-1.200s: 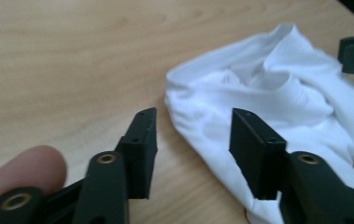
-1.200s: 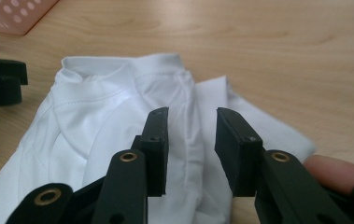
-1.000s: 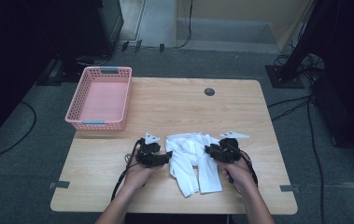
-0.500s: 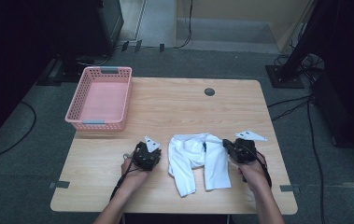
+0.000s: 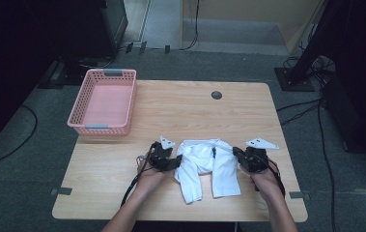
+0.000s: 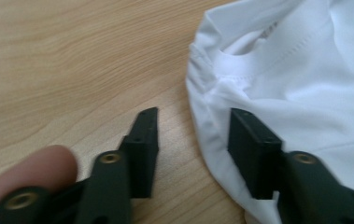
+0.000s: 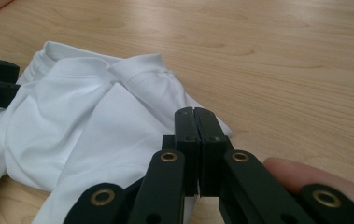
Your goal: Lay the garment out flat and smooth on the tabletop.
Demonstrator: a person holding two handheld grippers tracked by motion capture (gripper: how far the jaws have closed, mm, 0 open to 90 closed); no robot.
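A white shirt lies crumpled on the wooden table near its front edge. My left gripper is at the shirt's left side. In the left gripper view the gripper is open and its jaws have just been opening. One jaw stands over bare wood, the other over the shirt, whose hem lies between them unpinched. My right gripper is at the shirt's right edge. In the right gripper view its jaws are pressed together on a fold of the shirt.
A pink mesh basket stands at the table's back left. A dark round cable hole sits near the far edge. The bare tabletop stretches behind the shirt, and grey floor with cables surrounds the table.
The right hand drew to the right and the shirt's right edge went with it, spreading the cloth. The left gripper pulled away leftward, then came back to the shirt's left hem.
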